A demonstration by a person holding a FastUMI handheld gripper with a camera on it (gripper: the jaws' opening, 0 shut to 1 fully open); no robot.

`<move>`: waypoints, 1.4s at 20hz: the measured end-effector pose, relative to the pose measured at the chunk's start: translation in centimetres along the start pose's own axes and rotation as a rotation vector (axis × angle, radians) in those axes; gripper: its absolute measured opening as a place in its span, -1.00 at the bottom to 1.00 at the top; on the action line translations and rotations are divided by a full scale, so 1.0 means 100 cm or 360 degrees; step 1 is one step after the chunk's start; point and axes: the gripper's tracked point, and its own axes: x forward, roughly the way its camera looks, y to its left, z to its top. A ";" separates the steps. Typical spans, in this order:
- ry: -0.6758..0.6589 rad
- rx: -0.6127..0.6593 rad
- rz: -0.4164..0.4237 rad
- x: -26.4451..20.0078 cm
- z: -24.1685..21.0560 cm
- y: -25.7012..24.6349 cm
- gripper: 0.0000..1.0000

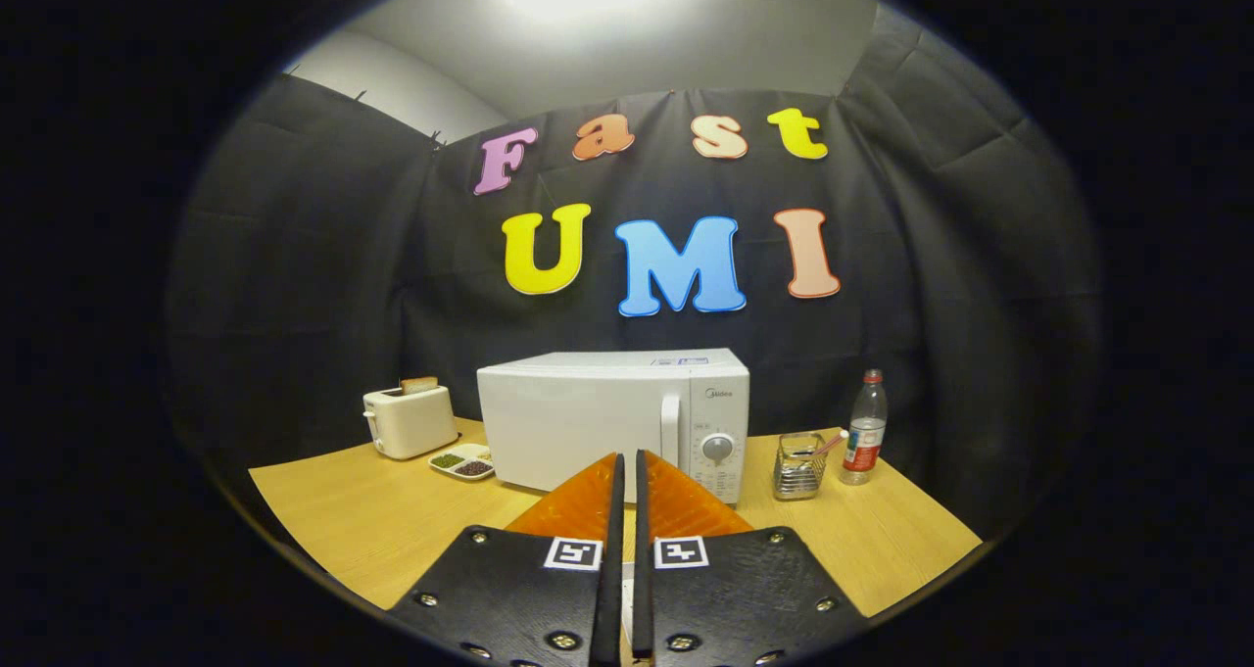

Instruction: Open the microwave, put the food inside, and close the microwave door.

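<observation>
A white microwave (578, 422) stands at the back of the wooden table (372, 520), its door closed. The door handle (670, 437) runs upright beside the dial panel (718, 449). My gripper (627, 463) is well short of the microwave, its tips pointing at the lower door near the handle. The two fingers lie side by side with only a thin slit between them, and nothing is held. A small dish (462, 462) with dark and green food sits on the table just left of the microwave.
A white toaster (409, 420) with a slice of bread in it stands left of the dish. Right of the microwave are a metal wire holder (800, 466) and a plastic bottle (866, 429).
</observation>
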 end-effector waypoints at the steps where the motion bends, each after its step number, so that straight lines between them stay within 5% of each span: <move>1: -0.0011 -0.0039 0.0007 -0.011 0.010 0.000 -0.86; 10: -0.0105 -0.0072 0.0016 -0.088 0.059 -0.015 -0.86; 17: 0.0027 -0.0201 0.0092 -0.095 0.046 0.003 -0.86; 24: 0.0034 -0.0107 0.0163 -0.103 0.039 0.016 -0.86; 25: 0.0047 -0.0076 0.0168 -0.103 0.036 0.014 -0.80; 28: 0.0034 0.0036 0.0125 -0.101 0.028 0.004 0.52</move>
